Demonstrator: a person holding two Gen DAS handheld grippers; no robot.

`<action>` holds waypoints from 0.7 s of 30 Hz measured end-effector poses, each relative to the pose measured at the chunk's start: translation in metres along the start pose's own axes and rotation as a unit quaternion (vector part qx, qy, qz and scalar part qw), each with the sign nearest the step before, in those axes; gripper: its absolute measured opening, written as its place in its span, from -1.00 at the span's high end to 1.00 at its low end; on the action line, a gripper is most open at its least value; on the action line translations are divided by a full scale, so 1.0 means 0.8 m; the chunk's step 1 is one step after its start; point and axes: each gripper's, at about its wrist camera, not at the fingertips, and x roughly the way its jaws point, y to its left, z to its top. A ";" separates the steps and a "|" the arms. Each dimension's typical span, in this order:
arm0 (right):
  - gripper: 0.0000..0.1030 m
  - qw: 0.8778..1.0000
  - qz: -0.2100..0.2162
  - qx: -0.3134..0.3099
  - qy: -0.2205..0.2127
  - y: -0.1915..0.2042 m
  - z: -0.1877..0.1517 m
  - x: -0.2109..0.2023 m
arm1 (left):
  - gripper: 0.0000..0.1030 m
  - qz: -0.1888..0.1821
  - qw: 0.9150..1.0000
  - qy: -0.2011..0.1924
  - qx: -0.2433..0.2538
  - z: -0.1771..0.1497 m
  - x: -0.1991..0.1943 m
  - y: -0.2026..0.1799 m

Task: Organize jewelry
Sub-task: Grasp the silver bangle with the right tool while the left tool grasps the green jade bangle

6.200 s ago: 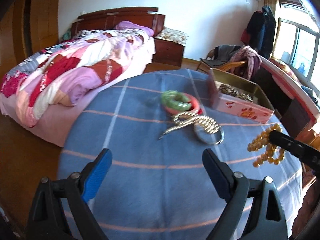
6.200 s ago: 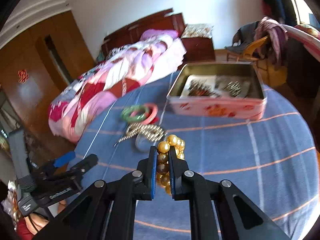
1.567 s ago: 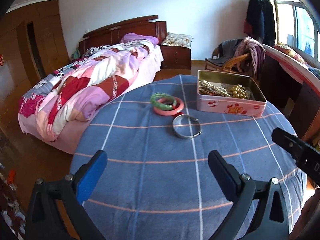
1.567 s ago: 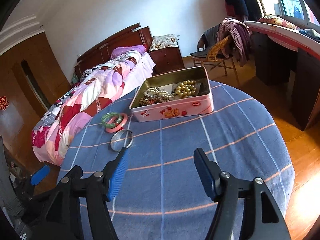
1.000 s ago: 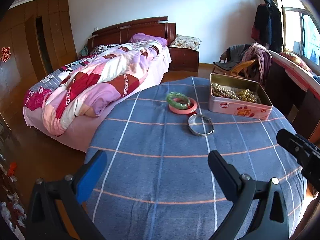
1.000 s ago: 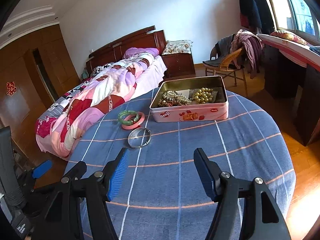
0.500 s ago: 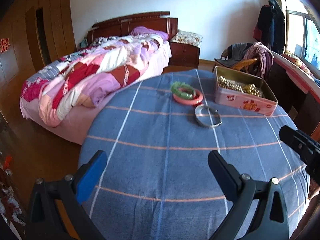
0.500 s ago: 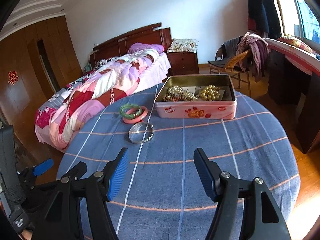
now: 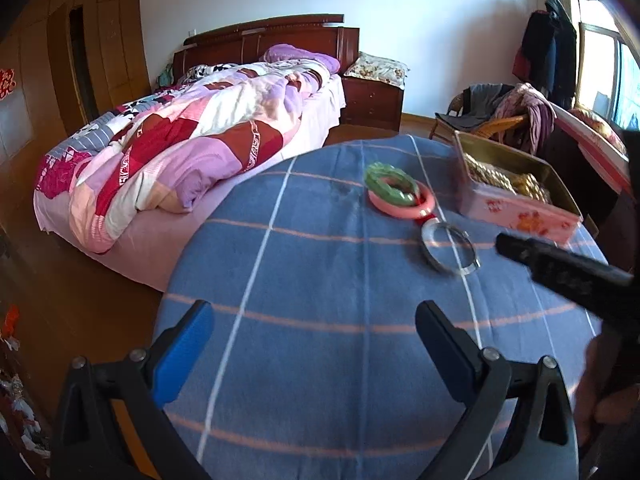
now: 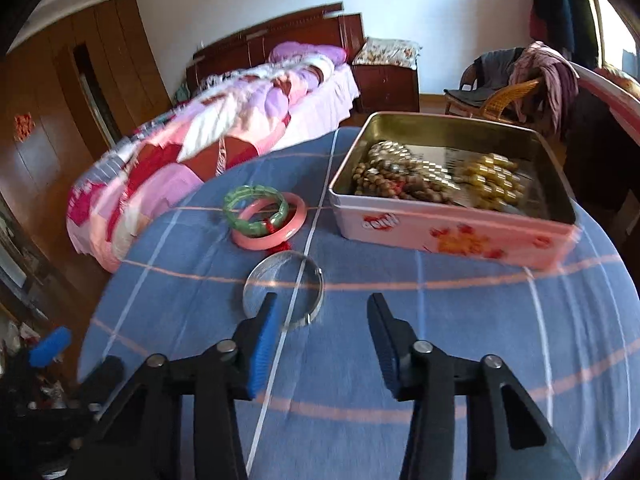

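A silver bangle (image 10: 247, 288) lies on the blue checked tablecloth (image 10: 440, 320). My right gripper (image 10: 322, 312) hangs just over its near side. Its jaws are closing, the left finger covers the near rim, and part of the ring shows between the pads, untouched. Behind the bangle, a green bracelet (image 10: 252, 192) rests on a pink bangle (image 10: 296, 220). The pink tin (image 10: 452, 240) at the right holds brown and gold beads (image 10: 492, 180). My left gripper (image 9: 316, 320) is open and empty over bare cloth, well short of the silver bangle (image 9: 434, 260).
The round table's edge curves close on the left, with a bed (image 9: 180, 140) beyond it. A chair (image 10: 508, 96) draped with clothes and a dark desk stand behind the tin. One of the right gripper's fingers (image 9: 520, 246) reaches in across the left wrist view.
My right gripper has come forward and down onto the silver bangle, and its jaws have narrowed. The left gripper has drifted lower and nearer the table. The gold beads held earlier now lie in the tin.
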 end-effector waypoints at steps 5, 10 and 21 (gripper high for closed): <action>0.27 0.999 -0.014 -0.027 0.022 0.017 0.015 0.040 | -0.97 -0.016 1.000 -0.003 -0.024 0.030 0.024 0.011; 0.62 0.997 -0.032 -0.053 0.036 0.022 0.015 0.062 | -0.97 -0.013 1.000 -0.005 -0.023 0.048 0.049 0.007; 0.92 1.000 0.012 0.005 0.013 -0.014 0.002 0.020 | -0.97 -0.073 0.997 0.028 -0.026 0.105 0.123 -0.023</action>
